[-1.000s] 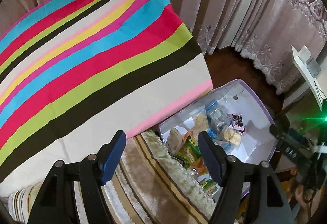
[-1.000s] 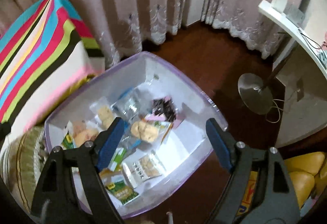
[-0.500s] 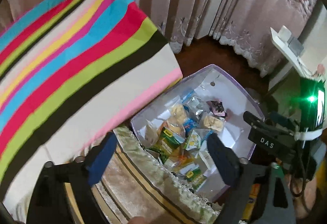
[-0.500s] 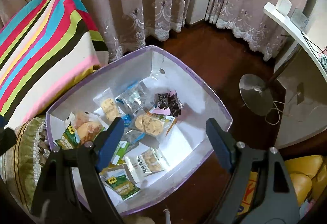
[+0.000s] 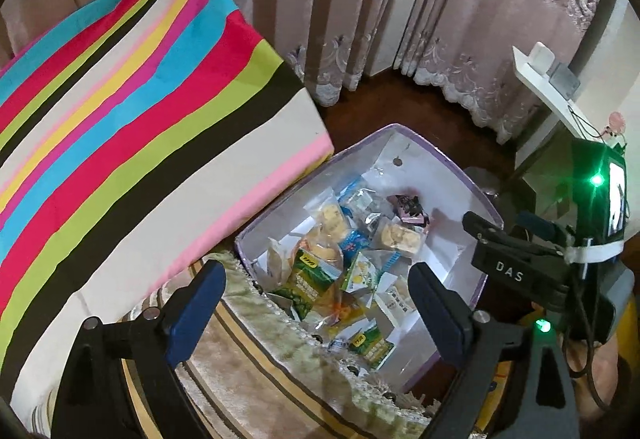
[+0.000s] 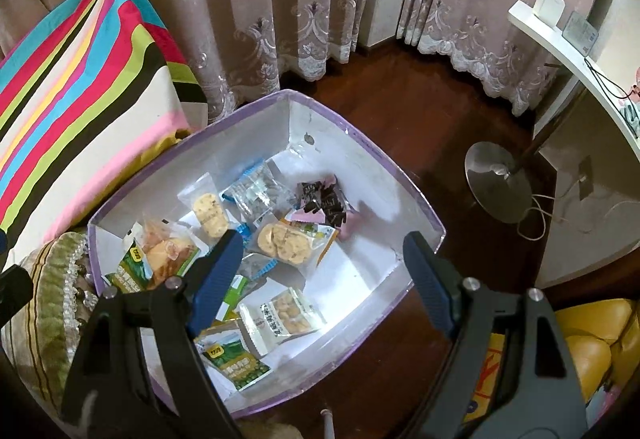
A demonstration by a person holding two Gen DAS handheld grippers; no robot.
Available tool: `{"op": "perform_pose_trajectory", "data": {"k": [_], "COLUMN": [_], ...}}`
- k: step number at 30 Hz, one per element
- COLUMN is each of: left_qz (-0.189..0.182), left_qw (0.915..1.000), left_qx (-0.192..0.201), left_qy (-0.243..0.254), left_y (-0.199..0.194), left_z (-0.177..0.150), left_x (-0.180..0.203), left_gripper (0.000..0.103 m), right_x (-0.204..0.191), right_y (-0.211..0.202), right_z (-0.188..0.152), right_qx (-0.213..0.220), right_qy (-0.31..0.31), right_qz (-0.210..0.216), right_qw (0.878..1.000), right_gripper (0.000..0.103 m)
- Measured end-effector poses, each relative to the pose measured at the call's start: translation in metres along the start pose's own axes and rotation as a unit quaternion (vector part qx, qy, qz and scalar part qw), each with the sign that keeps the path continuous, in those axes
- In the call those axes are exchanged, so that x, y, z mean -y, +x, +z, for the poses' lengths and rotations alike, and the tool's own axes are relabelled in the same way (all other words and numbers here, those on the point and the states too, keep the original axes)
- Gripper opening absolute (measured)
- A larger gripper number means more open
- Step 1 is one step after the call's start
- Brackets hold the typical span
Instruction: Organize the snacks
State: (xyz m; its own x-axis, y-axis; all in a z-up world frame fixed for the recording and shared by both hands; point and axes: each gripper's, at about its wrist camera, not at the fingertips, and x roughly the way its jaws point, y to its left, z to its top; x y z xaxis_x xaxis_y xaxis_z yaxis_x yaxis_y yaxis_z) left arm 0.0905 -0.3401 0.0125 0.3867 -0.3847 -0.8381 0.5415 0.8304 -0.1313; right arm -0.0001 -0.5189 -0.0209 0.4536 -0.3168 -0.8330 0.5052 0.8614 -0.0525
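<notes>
While the snacks (image 6: 276,239) lie loose in the white box (image 6: 372,175) with the purple rim, which stands on the dark wooden floor (image 6: 400,91) just right of the striped cushion (image 6: 80,87), nothing is gripped by either tool. In the left wrist view the box (image 5: 448,175) is now framed more fully than a second ago, when only its near corner showed beyond the fringed pillow (image 5: 256,367); the view has swung right, and the striped cushion (image 5: 140,127) fills less of it. The jaws of the left gripper (image 5: 316,303) are opening, wider than they stood a second ago, and nothing is held between them; the packets are seen through the gap, well below. The jaws of the right gripper (image 6: 324,271) stand open and empty as before, hung over the near part of the box, with a biscuit packet (image 6: 284,315) and a green packet (image 6: 236,359) below them. The right tool's body (image 5: 520,267) is seen at the right of the left view. From this it is judged that a packet has just been let go into the box, and that both tools are free for the next one.
</notes>
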Motion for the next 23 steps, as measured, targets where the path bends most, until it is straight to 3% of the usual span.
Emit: {"op": "perform_pose_trajectory", "data": {"k": [2,18,23], "left_qz": [0.006,-0.004,-0.012], "left_qw": [0.9999,0.9998,0.9987], "left_qx": [0.004,-0.005,0.032], "left_qy": [0.009,0.019,0.038], "left_y": [-0.002,0.0,-0.009], "left_z": [0.0,0.0,-0.002], "left_x": [0.003,0.008,0.014], "left_gripper": [0.101,0.102,0.102], "right_x": [0.0,0.004,0.006], "right_y": [0.0,0.001,0.0], "right_z": [0.0,-0.002,-0.004], "right_qx": [0.0,-0.003,-0.003], "right_qy": [0.002,0.008,0.008], "right_qz": [0.001,-0.001,-0.004], "right_qw": [1.0,1.0,1.0], "right_gripper": [0.084,0.084,0.084]}}
